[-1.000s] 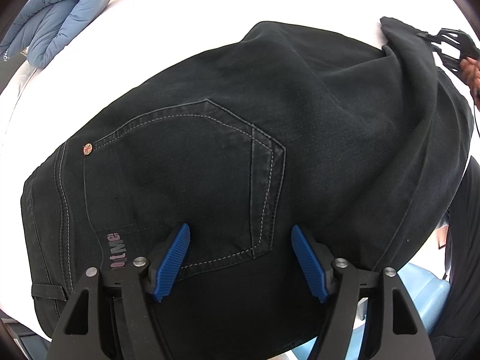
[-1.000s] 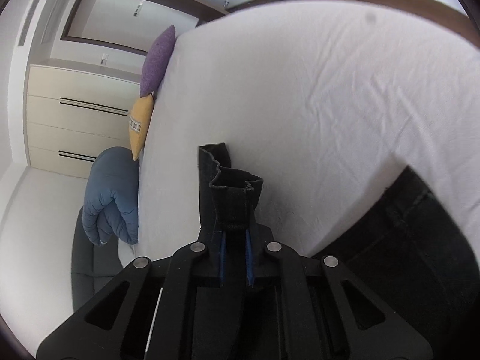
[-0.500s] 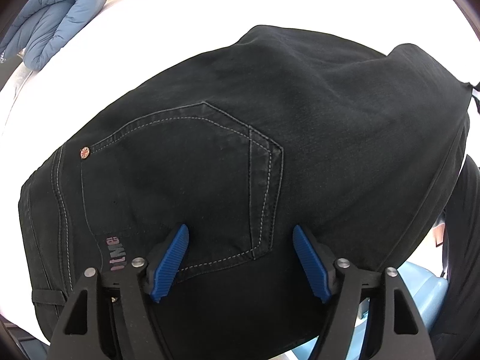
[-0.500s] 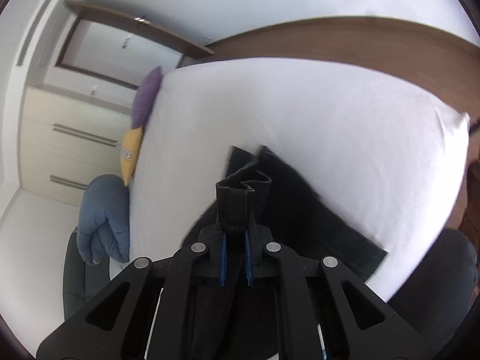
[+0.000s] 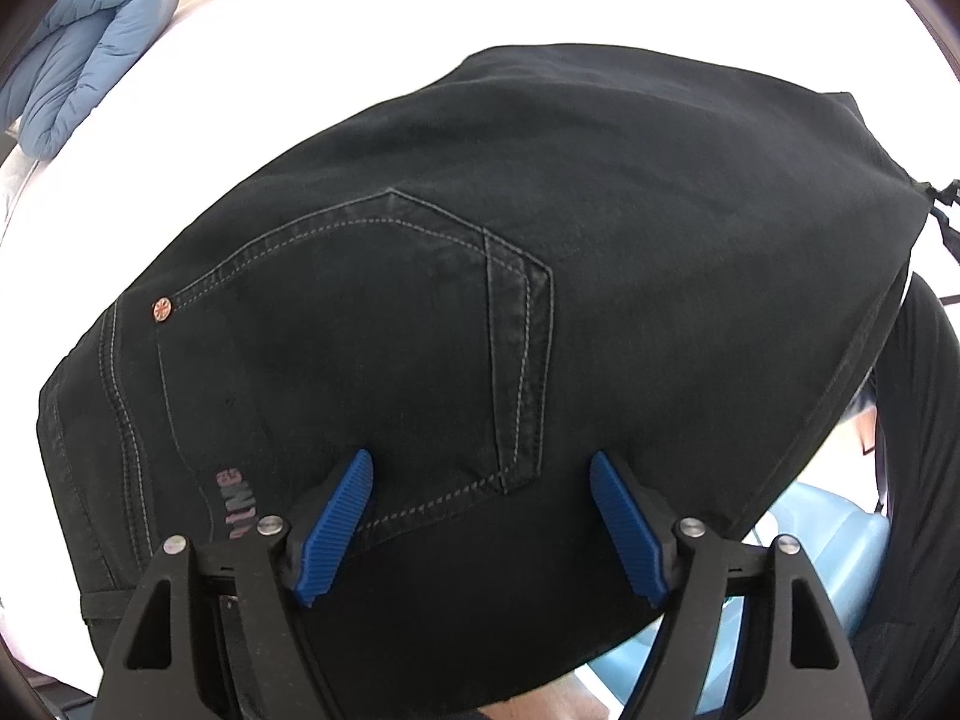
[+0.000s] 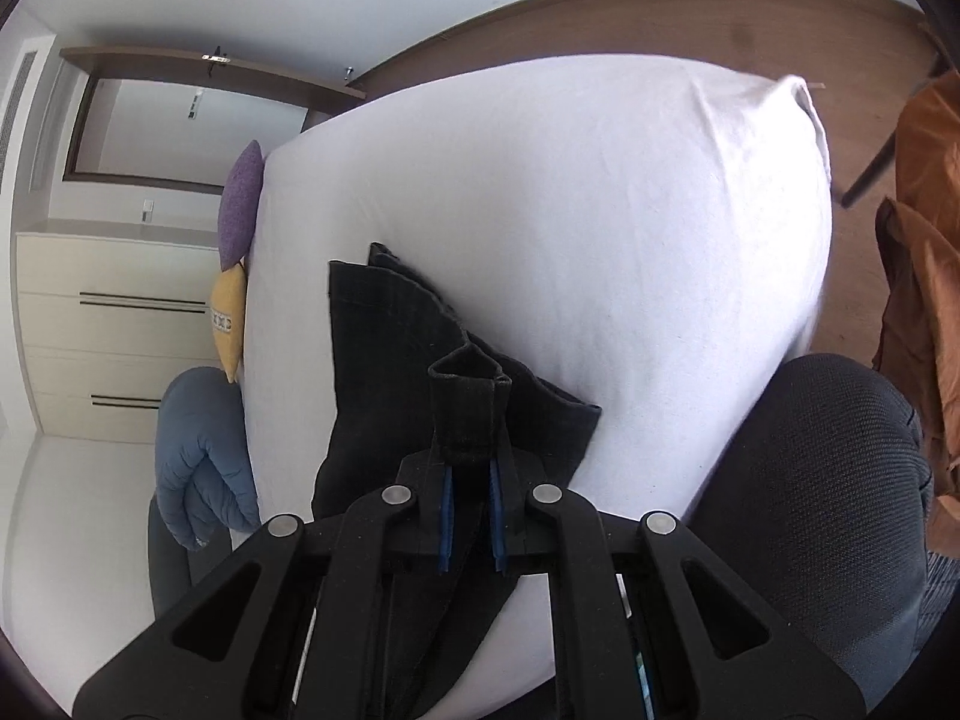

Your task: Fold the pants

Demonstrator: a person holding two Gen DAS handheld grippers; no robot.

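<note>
Black pants (image 5: 480, 312) lie on the white bed (image 5: 360, 48), back pocket up, filling the left wrist view. My left gripper (image 5: 480, 516) is open, its blue pads (image 5: 336, 516) resting over the seat of the pants near the pocket's lower edge. My right gripper (image 6: 471, 516) is shut on a bunched leg hem of the pants (image 6: 468, 414) and holds it above the bed; more of the dark fabric (image 6: 384, 372) lies on the sheet beyond it.
A blue padded cushion (image 5: 78, 54) sits off the bed's far side. Purple (image 6: 240, 204) and yellow (image 6: 230, 318) pillows lie at the bed's left edge. A dark chair (image 6: 828, 480) stands at the right, wood floor and orange cloth (image 6: 924, 228) beyond.
My right gripper has swung with the hem, carrying the leg end back over the pants. The folded leg edge has shifted to the right in the left view. My left gripper stayed put.
</note>
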